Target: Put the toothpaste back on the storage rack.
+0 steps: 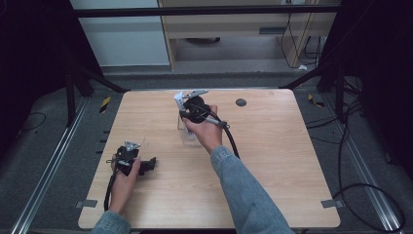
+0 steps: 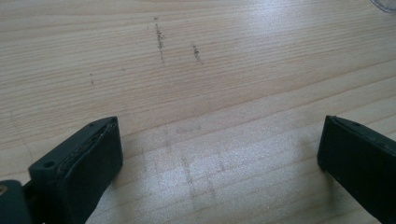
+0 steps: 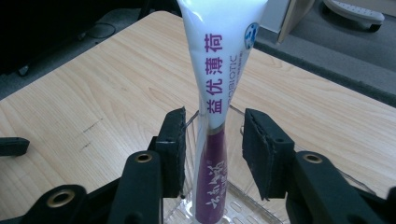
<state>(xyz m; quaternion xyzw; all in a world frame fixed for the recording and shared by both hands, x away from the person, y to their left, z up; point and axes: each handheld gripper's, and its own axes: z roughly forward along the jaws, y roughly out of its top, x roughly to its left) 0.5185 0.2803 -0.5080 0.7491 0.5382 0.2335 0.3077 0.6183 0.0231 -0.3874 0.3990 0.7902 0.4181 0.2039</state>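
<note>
The toothpaste tube (image 3: 219, 93) stands upright in a clear holder (image 3: 243, 205) mid-surface, between the right gripper's (image 3: 212, 154) released jaws. Light, soft, slippery; grasp the narrow lower body. Left gripper (image 2: 219, 158) jaws gape, idle.

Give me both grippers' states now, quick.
Left gripper: open, nothing between its jaws, low over the table.
Right gripper: open, pads apart from the toothpaste tube standing in the clear holder.
</note>
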